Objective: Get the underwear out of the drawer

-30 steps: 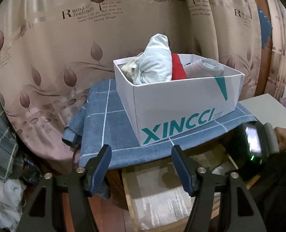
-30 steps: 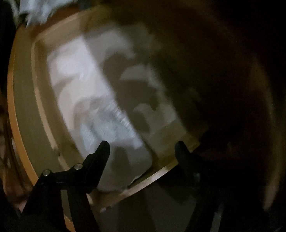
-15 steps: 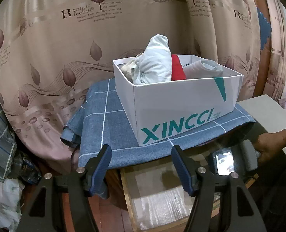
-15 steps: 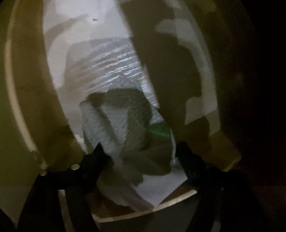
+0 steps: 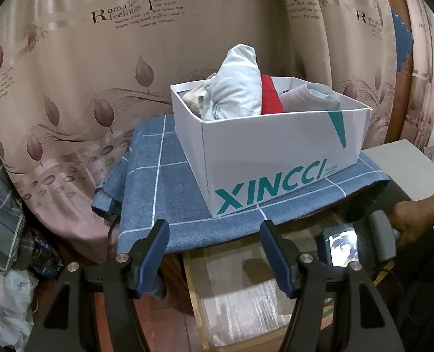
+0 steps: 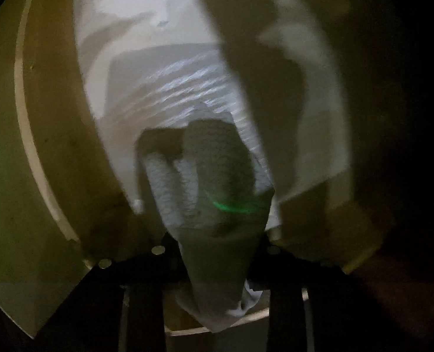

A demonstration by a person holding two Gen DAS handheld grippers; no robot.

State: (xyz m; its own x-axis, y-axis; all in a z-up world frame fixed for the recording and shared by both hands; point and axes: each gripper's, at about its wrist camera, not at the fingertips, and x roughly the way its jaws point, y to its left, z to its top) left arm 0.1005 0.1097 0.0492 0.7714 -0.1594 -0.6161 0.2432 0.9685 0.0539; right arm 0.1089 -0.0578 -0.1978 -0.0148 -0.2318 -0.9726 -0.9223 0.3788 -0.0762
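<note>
Underwear (image 6: 217,193) — pale, netted fabric, bunched and folded — sits inside the open wooden drawer (image 6: 40,176), over its white liner.

Box (image 5: 275,158) on cloth (image 5: 164,193) (clothes (image 5: 237,88) inside), drawer (image 5: 246,302) below, curtain (image 5: 99,73) behind

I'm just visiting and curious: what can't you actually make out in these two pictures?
- Right wrist view: the right gripper tips are hidden by the pale underwear bunched between the jaws; everything is dark and blurred.
- Right wrist view: the drawer right side is lost in shadow.
- Left wrist view: the drawer's front is cut off by the bottom edge and the open left gripper.
</note>
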